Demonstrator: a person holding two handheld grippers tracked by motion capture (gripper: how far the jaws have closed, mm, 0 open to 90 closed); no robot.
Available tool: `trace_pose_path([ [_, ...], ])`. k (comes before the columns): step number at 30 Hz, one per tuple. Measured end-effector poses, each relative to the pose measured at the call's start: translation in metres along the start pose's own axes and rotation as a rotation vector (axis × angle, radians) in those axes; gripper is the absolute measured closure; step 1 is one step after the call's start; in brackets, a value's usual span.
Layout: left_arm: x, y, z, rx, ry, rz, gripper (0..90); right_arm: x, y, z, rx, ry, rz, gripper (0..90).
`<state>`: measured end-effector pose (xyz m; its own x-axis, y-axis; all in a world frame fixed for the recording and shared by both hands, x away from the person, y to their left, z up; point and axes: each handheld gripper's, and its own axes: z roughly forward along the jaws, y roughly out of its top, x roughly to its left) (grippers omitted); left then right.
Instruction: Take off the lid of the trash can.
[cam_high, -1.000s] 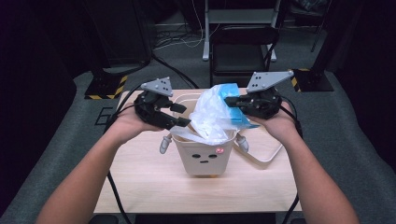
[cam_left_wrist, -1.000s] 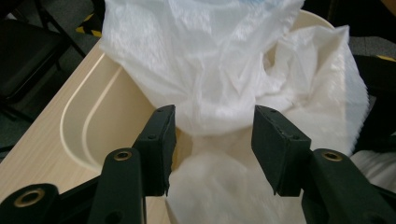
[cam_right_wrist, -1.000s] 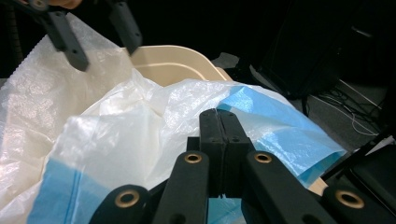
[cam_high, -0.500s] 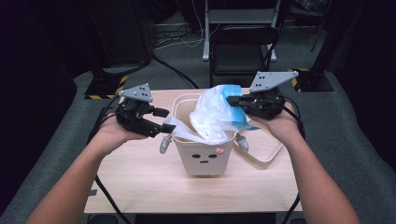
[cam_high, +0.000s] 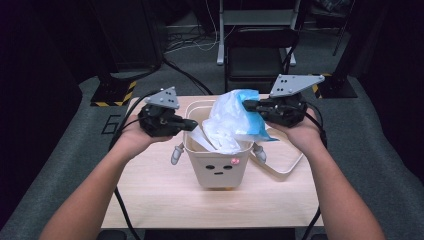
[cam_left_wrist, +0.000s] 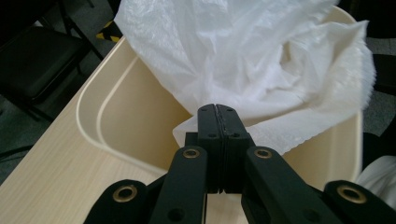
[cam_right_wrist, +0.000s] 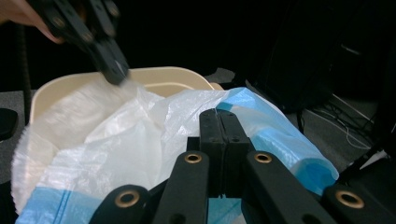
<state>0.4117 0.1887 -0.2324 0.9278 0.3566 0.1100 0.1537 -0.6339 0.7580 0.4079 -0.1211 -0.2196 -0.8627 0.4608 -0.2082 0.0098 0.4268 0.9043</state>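
Bag liner bunched atop the cream bin, right claw still clamped on its blue edge, left claw back in, pinching the white side — spreading seems next.

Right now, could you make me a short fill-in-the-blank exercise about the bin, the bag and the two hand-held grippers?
1. The cream bin stands on a wooden ____.
2. The plastic bag is white with a ____ band.
3. The left hand-held gripper is ____ on the bag's white edge.
4. The face drawn on the bin's front looks toward the ____.

Missing words: table; blue; shut; person
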Motion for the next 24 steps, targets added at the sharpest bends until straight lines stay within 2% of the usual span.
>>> trace_pose_path([
  [5, 0.008, 0.009, 0.026, 0.045, -0.019, -0.009, 87.3, 0.010, 0.014, 0.001, -0.029, 0.026, -0.036, 89.7],
  [7, 0.011, 0.010, 0.027, 0.052, -0.020, -0.037, 67.0, 0.016, 0.018, 0.003, -0.039, 0.045, -0.050, 89.7],
  [8, 0.013, 0.009, 0.026, 0.041, -0.021, -0.052, 61.1, 0.020, 0.019, 0.005, -0.038, 0.056, -0.059, 89.7],
  [11, 0.014, 0.007, 0.015, -0.005, -0.012, -0.069, 48.3, 0.030, 0.021, 0.013, -0.014, 0.077, -0.093, 89.7],
  [13, 0.013, 0.007, 0.008, -0.033, -0.005, -0.072, 43.2, 0.034, 0.021, 0.018, -0.009, 0.091, -0.098, 89.7],
  [16, 0.008, 0.011, 0.002, -0.053, -0.003, -0.053, 39.9, 0.037, 0.023, 0.023, -0.009, 0.104, -0.101, 89.7],
  [21, -0.001, 0.019, 0.003, -0.071, -0.020, -0.002, 38.0, 0.042, 0.031, 0.029, -0.020, 0.124, -0.113, 89.7],
  [24, -0.004, 0.022, 0.006, -0.072, -0.024, 0.032, 46.1, 0.044, 0.034, 0.032, -0.024, 0.135, -0.114, 89.8],
])
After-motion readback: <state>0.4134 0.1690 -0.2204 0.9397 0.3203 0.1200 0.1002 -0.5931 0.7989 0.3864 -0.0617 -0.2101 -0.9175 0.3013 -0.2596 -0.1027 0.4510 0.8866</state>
